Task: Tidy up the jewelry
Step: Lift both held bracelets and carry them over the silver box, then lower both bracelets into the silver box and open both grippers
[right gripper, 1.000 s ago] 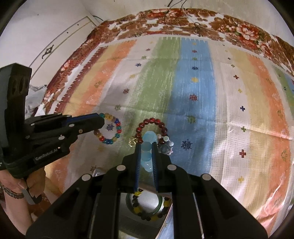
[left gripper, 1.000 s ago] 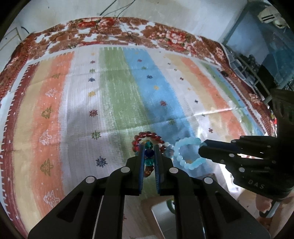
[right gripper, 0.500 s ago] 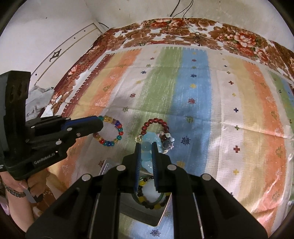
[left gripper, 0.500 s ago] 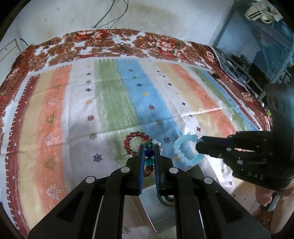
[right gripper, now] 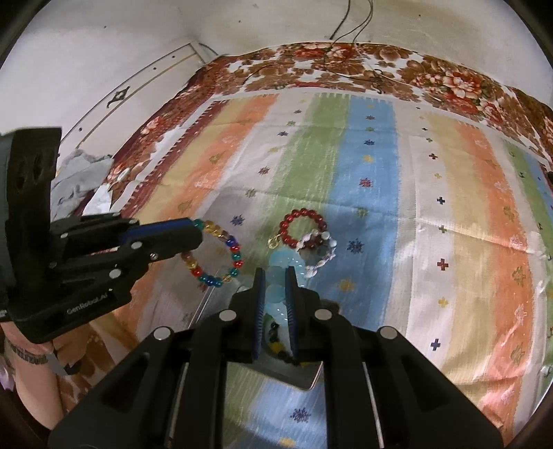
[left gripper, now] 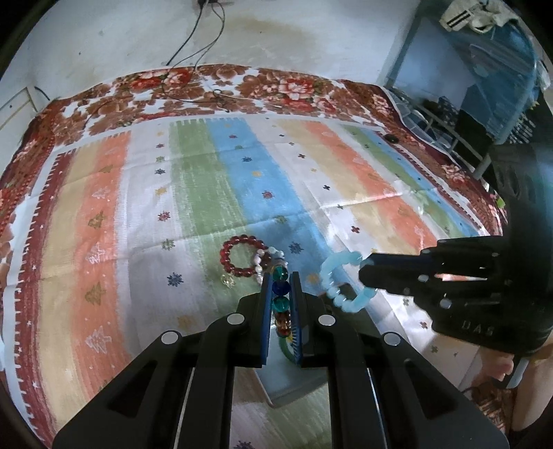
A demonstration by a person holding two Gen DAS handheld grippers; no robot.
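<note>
My left gripper (left gripper: 280, 276) is shut on a multicoloured bead bracelet (left gripper: 280, 297), which also shows in the right wrist view (right gripper: 221, 255), held in the air. My right gripper (right gripper: 275, 276) is shut on a pale blue bead bracelet (right gripper: 276, 293), seen from the left wrist view (left gripper: 340, 279) hanging at the tip of the right gripper (left gripper: 364, 273). A dark red bead bracelet (left gripper: 242, 257) and a white bead bracelet (right gripper: 318, 250) lie together on the striped cloth. A shiny tray (right gripper: 300, 376) below the grippers holds a dark and yellow bead bracelet (right gripper: 276, 340).
The striped cloth (left gripper: 207, 193) covers a bed with a floral blanket (left gripper: 193, 86) at the far edge. A wall with cables (left gripper: 197, 31) stands behind. A metal shelf rack (left gripper: 449, 114) is at the right. Crumpled grey cloth (right gripper: 76, 179) lies at the bed's left edge.
Both grippers have risen and drawn back with their bracelets, so the bed looks farther off. The tray has come into view under them. The red and white bracelets have not moved.
</note>
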